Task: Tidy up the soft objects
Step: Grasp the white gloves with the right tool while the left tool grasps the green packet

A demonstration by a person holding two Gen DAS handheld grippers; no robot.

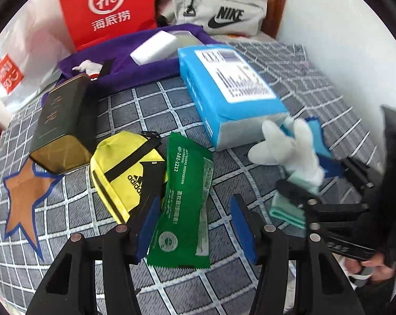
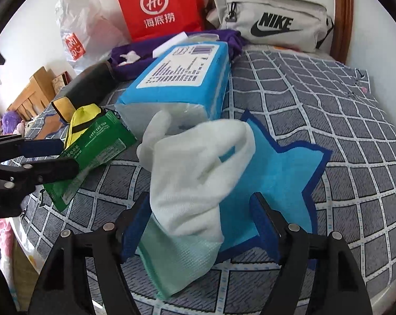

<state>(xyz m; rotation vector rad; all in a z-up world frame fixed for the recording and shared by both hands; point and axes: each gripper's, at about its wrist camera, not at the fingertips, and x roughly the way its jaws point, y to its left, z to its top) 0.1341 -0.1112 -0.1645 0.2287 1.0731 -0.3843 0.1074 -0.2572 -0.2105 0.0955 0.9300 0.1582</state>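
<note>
While the right claw (image 2: 200,225) stood apart around it on the bed's blue star (image 2: 282,162), the white glove (image 2: 198,173) looked limp and light, best pinched at its green cuff (image 2: 179,265).

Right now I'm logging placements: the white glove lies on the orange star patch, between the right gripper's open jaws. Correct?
Not quite. The white glove lies on the blue star patch, as the right wrist view shows; the orange star is over by the black tin. The right gripper is open around it.

White glove (image 2: 195,173), green cuff, crumpled on blue star patch; green sachet (image 1: 183,204) flat, poss. touching yellow pouch (image 1: 124,173).
</note>
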